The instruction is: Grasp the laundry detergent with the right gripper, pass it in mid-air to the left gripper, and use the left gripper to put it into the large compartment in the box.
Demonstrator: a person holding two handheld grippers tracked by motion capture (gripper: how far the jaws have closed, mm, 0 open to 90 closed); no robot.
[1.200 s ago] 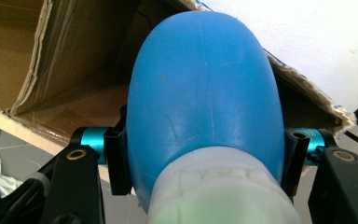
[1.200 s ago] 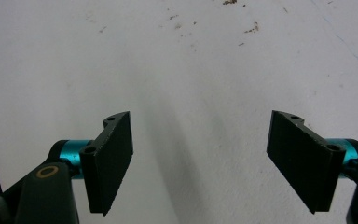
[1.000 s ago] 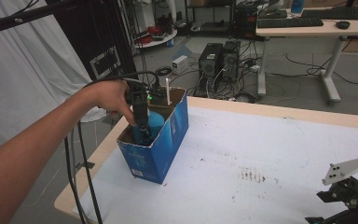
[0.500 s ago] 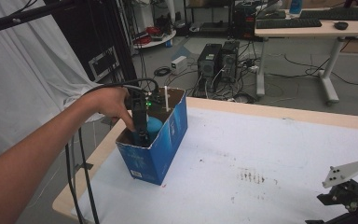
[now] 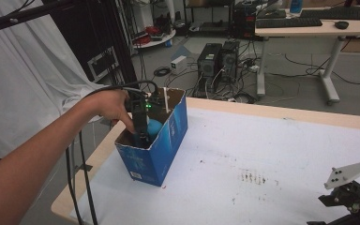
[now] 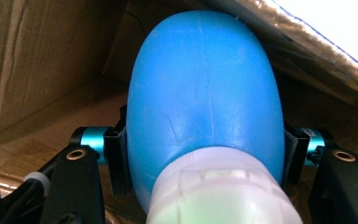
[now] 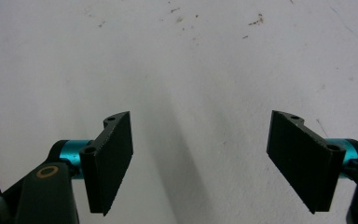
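Blue plastic, smooth and rounded: a bottle [image 6: 204, 93] with a pale ribbed cap [image 6: 216, 191] sits clamped in the left hand-held gripper [image 6: 205, 154], the two black jaws pressing on its sides just above the cap. The bottle is down inside an open blue cardboard box [image 5: 166, 140] that stands near the left edge of the white surface [image 5: 272, 154], and the person's left hand [image 5: 110, 105] reaches into the box from above.

The bottle looks light and fairly stiff, though its thin walls would likely give a little under a hard squeeze. Its glossy, curved skin seems slippery, so the hold low on the body by the cap, where the sides run nearly parallel, looks like the safest place. The box walls look soft and could easily catch on the way out.

The right hand-held gripper [image 7: 200, 163] hovers over the bare surface at the lower right with its jaws apart and nothing between them.

Whether the bottle holds any liquid cannot be told. Its far end is hidden against the brown cardboard inside, and from above only a patch of blue shows past the hand.
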